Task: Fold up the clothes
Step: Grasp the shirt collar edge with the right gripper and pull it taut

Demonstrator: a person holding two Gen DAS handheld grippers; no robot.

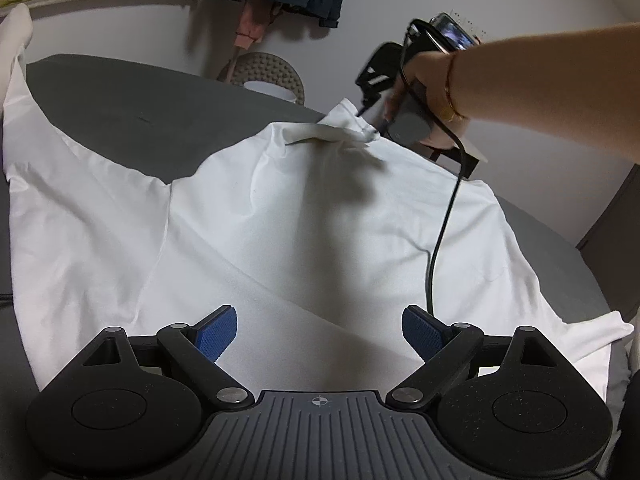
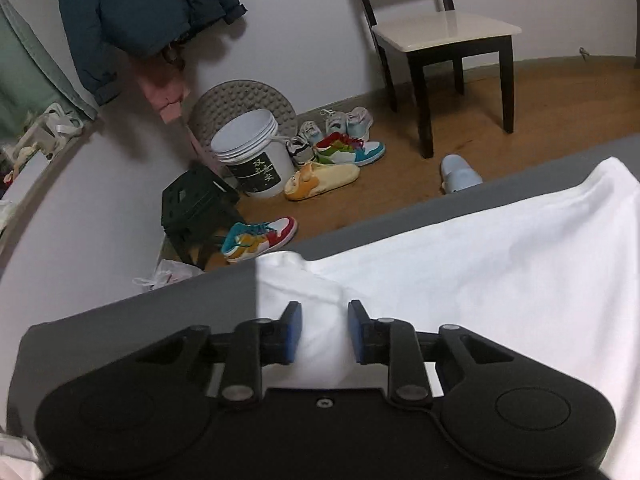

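The right tool (image 2: pixel 324 334) has its two blue pads a little apart, with a bunched ridge of the white shirt (image 1: pixel 280 220) standing between them near the collar (image 1: pixel 332 136). Whether the pads already press the cloth cannot be told; a gap shows on each side of the ridge. In the left wrist view this tool hangs over the far edge of the shirt, gripped by the person's hand (image 1: pixel 424 92), and the collar cloth rises toward it.

The left tool (image 1: pixel 319 332) is spread wide and holds nothing. It hovers over the near part of the shirt, with cloth directly ahead of and under its fingers.

The shirt lies spread on the grey counter (image 1: pixel 120 100), one sleeve reaching away to the left of the left tool, the other side running off to its right. Soft wrinkles cross the middle.

To do this well, the right tool probably should take both layers at the shoulder, not only the collar rib, and pull low and level. The black cable (image 1: pixel 436 240) lies across the cloth and could drag it.
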